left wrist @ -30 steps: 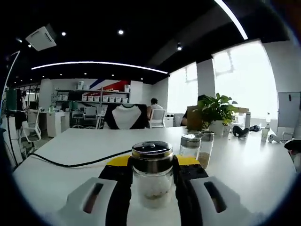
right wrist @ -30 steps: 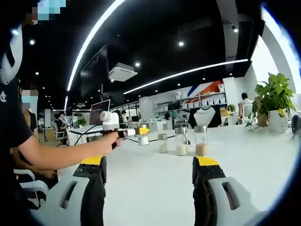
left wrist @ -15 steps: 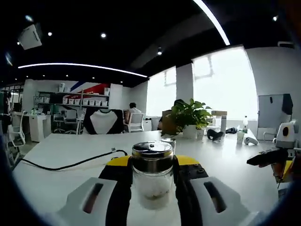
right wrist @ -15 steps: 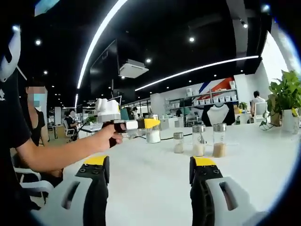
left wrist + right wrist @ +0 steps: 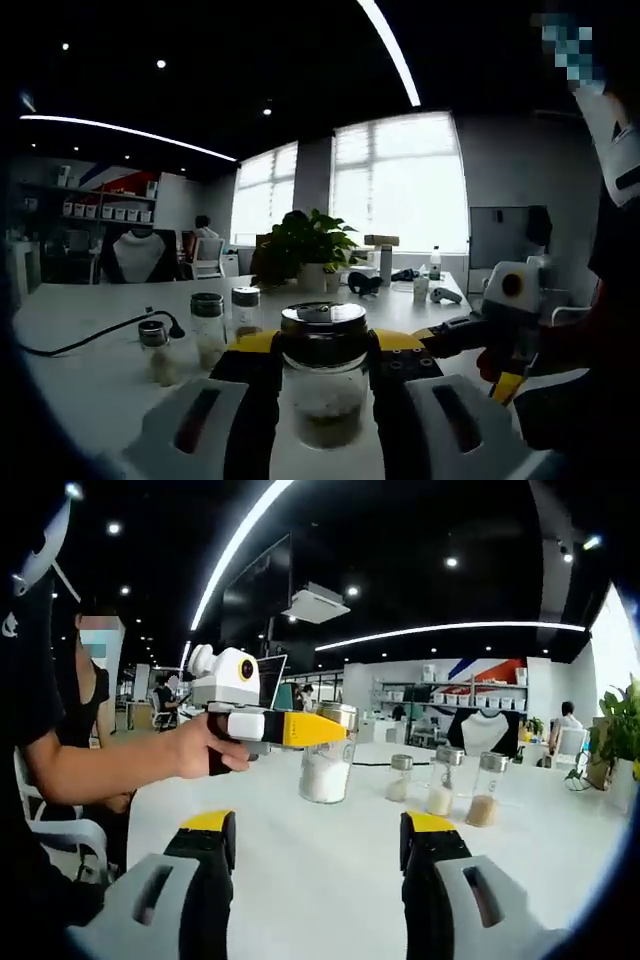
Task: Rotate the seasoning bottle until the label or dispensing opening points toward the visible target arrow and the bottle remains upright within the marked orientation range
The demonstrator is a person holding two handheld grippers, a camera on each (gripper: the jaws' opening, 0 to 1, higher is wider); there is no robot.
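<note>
Gripping one seasoning bottle (image 5: 323, 385), left gripper (image 5: 322, 362) fingers clamped; three bottles (image 5: 207, 331) on table (image 5: 300, 870); right gripper (image 5: 315, 832) fingers apart.

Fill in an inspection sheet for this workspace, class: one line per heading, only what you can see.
Surface: white table, bare in front of the right gripper.
Job's things: seasoning bottle, upright, held above the table; no arrow seen.
Clutter: three small shaker bottles standing together; potted plant.
Grippers: left gripper shut on the bottle; right gripper open, holding nothing.
Cables: black cable lying on the table.
Surroundings: open office, shelves, ceiling light strips.
</note>
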